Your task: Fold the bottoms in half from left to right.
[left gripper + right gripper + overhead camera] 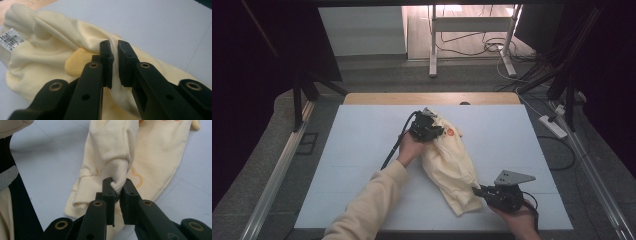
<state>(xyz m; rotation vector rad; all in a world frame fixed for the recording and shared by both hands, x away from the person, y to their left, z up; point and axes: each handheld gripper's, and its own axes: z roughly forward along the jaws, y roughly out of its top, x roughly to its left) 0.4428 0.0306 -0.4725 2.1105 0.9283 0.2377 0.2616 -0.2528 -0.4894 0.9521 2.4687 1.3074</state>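
Cream sweatshirt (pixel 451 162) — lies crumpled mid-table, hem near the front edge | my left gripper (pixel 114 63) pinches a fabric fold at its far end | my right gripper (pixel 117 195) clamps a ribbed cuff (pixel 119 176) | white table (pixel 362 145) — bare room on both sides

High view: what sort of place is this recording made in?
Probably a lab or data-collection workspace, not a home. A pale work table stands in a metal frame, loose cables and a power strip lie on the floor, and dark screens close in both sides.
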